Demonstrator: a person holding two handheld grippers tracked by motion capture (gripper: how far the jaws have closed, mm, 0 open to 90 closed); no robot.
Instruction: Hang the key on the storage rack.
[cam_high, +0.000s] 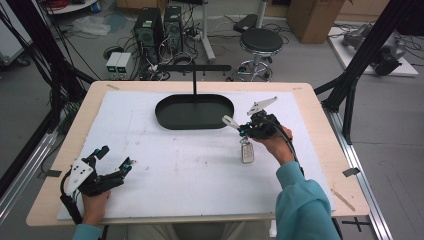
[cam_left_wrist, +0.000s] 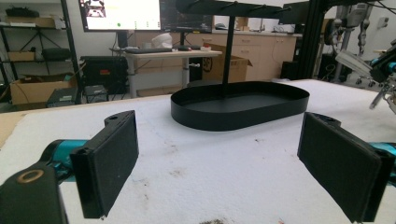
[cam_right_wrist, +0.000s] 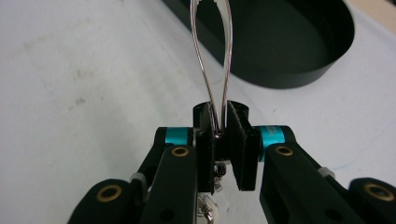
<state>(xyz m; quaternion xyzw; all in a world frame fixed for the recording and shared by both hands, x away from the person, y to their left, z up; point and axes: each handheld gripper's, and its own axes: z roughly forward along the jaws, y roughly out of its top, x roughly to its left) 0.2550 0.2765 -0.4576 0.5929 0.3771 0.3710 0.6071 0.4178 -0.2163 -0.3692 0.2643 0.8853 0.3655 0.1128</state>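
Observation:
My right gripper (cam_high: 243, 129) hovers just right of the black oval tray (cam_high: 194, 111), shut on a thin silver wire loop (cam_right_wrist: 212, 60). The loop pokes out past the closed pads toward the tray (cam_right_wrist: 280, 42). A silver key fob (cam_high: 247, 151) hangs below this gripper, close above the white mat. At the table's front left, my left gripper (cam_high: 114, 161) rests low over the mat, its jaws wide apart with nothing between them (cam_left_wrist: 224, 172). Its view looks across the mat at the tray (cam_left_wrist: 240, 105) and the far-off right gripper (cam_left_wrist: 385, 65).
A black post (cam_high: 194, 82) rises from the tray and carries a crossbar with hooks (cam_high: 195, 67). The white mat (cam_high: 175, 170) covers most of the wooden table. Black frame struts (cam_high: 350, 80) stand at the right edge. A stool and computers are on the floor beyond.

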